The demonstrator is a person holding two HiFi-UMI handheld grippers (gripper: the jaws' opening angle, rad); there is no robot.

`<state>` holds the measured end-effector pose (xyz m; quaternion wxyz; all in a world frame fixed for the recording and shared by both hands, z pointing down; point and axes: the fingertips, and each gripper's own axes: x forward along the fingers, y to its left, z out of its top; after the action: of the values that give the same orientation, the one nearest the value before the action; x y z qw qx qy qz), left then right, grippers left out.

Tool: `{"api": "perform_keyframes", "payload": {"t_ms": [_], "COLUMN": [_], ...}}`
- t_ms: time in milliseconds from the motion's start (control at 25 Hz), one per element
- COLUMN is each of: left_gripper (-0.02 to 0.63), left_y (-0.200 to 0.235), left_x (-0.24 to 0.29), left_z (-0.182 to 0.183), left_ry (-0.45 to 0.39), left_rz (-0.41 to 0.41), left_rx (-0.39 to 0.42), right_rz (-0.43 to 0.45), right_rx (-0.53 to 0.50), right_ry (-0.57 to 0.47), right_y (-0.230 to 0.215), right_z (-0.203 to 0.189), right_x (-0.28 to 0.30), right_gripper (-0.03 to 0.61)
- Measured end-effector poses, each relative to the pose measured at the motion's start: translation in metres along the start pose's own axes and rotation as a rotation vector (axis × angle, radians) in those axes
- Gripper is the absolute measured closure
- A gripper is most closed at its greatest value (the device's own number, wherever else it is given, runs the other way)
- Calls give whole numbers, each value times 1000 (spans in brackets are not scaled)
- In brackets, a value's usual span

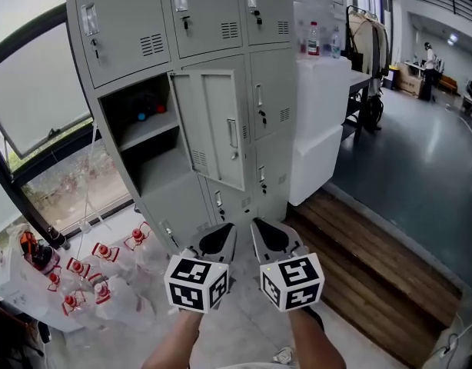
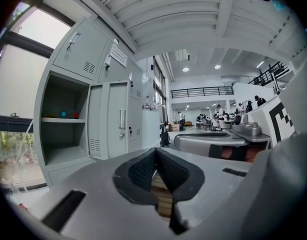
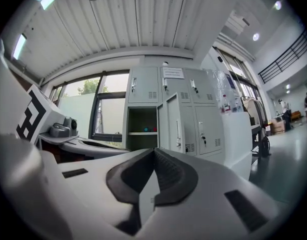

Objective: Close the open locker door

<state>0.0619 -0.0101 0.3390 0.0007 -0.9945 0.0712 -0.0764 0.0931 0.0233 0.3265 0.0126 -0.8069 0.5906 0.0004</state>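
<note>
The grey locker bank (image 1: pixel 221 68) stands ahead of me. One middle door (image 1: pixel 213 129) hangs open, swung out to the right of its compartment (image 1: pixel 140 133). Small blue and red things lie on the compartment's shelf. The door (image 2: pixel 116 126) and compartment (image 2: pixel 63 129) also show in the left gripper view, and the door (image 3: pixel 176 129) again in the right gripper view. My left gripper (image 1: pixel 219 241) and right gripper (image 1: pixel 268 237) are side by side low in front of the lockers, well short of the door. Both are shut and hold nothing.
A white cabinet (image 1: pixel 320 121) with bottles (image 1: pixel 314 41) on top stands right of the lockers. A wooden platform (image 1: pixel 374 260) lies at the right. Several red-capped plastic bottles (image 1: pixel 90 271) crowd the floor at the left by the window. People are far off in the hall.
</note>
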Motion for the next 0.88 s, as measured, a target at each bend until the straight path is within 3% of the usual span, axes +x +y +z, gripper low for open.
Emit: {"api": "perform_keyframes", "payload": {"t_ms": [360,880], "left_gripper": [607,607], "left_y": [-15,-12], "left_x": [57,90], "left_z": [14,17], "left_ry": [-6,22], "left_rz": [88,204], "left_rx": [-19,-9], "right_rz": [110,246], "right_rx": [-22,5], "right_ry": [10,-32], "right_y": [-55,-88], "right_z": [6,11], "right_x": [9,29], "right_gripper": [572,572]}}
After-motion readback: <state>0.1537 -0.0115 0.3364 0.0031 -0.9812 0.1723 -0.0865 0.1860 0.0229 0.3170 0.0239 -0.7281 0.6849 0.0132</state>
